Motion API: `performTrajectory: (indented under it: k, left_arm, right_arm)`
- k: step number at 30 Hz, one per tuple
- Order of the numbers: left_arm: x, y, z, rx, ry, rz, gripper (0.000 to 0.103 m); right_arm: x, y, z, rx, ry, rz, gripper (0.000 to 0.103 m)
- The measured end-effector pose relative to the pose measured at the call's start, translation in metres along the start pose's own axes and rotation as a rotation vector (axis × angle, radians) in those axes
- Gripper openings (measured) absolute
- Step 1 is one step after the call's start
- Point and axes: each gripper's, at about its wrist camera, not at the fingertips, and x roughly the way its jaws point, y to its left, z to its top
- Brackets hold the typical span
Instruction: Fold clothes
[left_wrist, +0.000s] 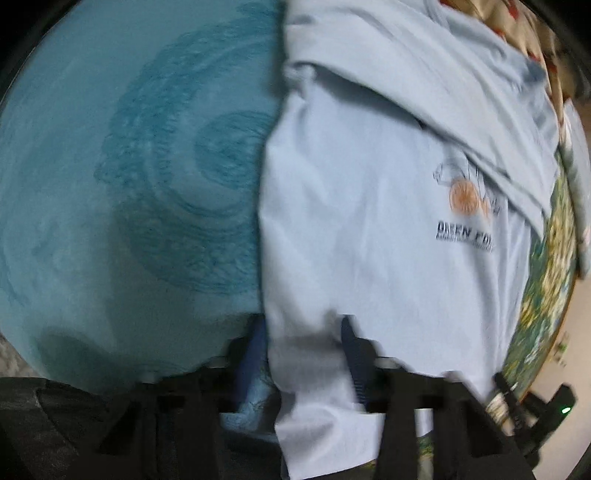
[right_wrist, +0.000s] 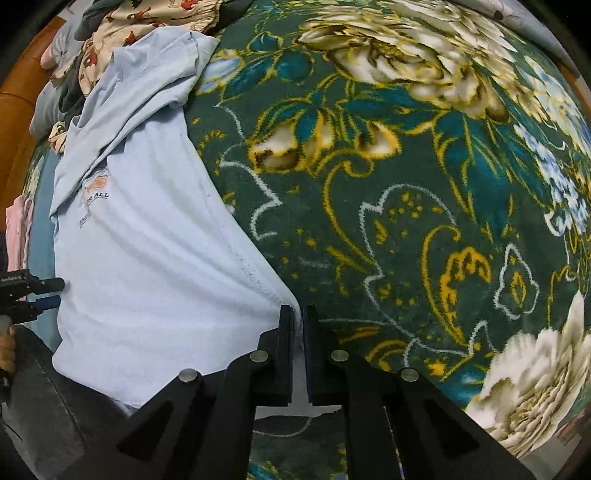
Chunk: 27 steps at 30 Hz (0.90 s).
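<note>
One pale blue T-shirt lies spread out, and it serves here as the landmark. It carries one printed chest logo, with two orange round shapes visible in the print, though blur makes that count uncertain. Two grippers are in view: the right gripper at the shirt's hemmed side edge, and the left gripper at the opposite side. Each gripper shows two fingers. Under the shirt lie two covers: one green floral blanket on the hemmed side and one teal patterned cloth on the other. Beyond the shirt's collar end sits one heap of other clothes; its pieces cannot be counted. One pink garment lies beside the shirt.
</note>
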Motion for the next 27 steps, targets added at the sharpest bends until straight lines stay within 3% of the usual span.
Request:
performTrajectory:
  k: [2, 5, 8, 10, 14, 16, 19, 23, 25, 27]
  left_arm:
    - [-0.004, -0.008, -0.003, 0.044, -0.024, 0.014, 0.006]
    - [-0.021, -0.014, -0.009, 0.092, -0.112, -0.044, 0.005]
    - [-0.042, 0.005, -0.01, 0.032, -0.206, -0.245, 0.004]
    - [-0.053, 0.029, -0.004, -0.051, -0.278, -0.42, 0.004]
    - [-0.078, 0.051, 0.005, -0.087, -0.479, -0.594, 0.004]
    - [-0.091, 0.048, 0.014, -0.059, -0.583, -0.546, 0.005]
    - [-0.091, 0.058, 0.029, -0.079, -0.654, -0.444, 0.007]
    - [-0.059, 0.06, 0.045, -0.163, -0.523, -0.392, 0.014]
    - [-0.055, 0.054, 0.036, -0.146, -0.493, -0.372, 0.023]
    - [-0.054, 0.046, 0.03, -0.122, -0.456, -0.371, 0.047]
  right_arm:
    - [-0.003, 0.005, 0.006, 0.005, -0.004, 0.012, 0.005]
    - [-0.015, 0.018, 0.027, 0.007, -0.029, 0.061, 0.005]
    - [-0.034, 0.024, 0.039, 0.001, -0.056, 0.18, 0.005]
    - [-0.046, 0.028, 0.052, 0.015, -0.068, 0.284, 0.005]
    - [-0.057, 0.044, 0.083, 0.061, -0.099, 0.431, 0.005]
    - [-0.061, 0.051, 0.098, 0.093, -0.115, 0.492, 0.005]
    - [-0.07, 0.061, 0.119, 0.127, -0.167, 0.501, 0.005]
    - [-0.057, 0.077, 0.149, 0.158, -0.267, 0.441, 0.005]
    - [-0.046, 0.087, 0.159, 0.141, -0.258, 0.368, 0.005]
    - [-0.036, 0.094, 0.166, 0.119, -0.249, 0.299, 0.005]
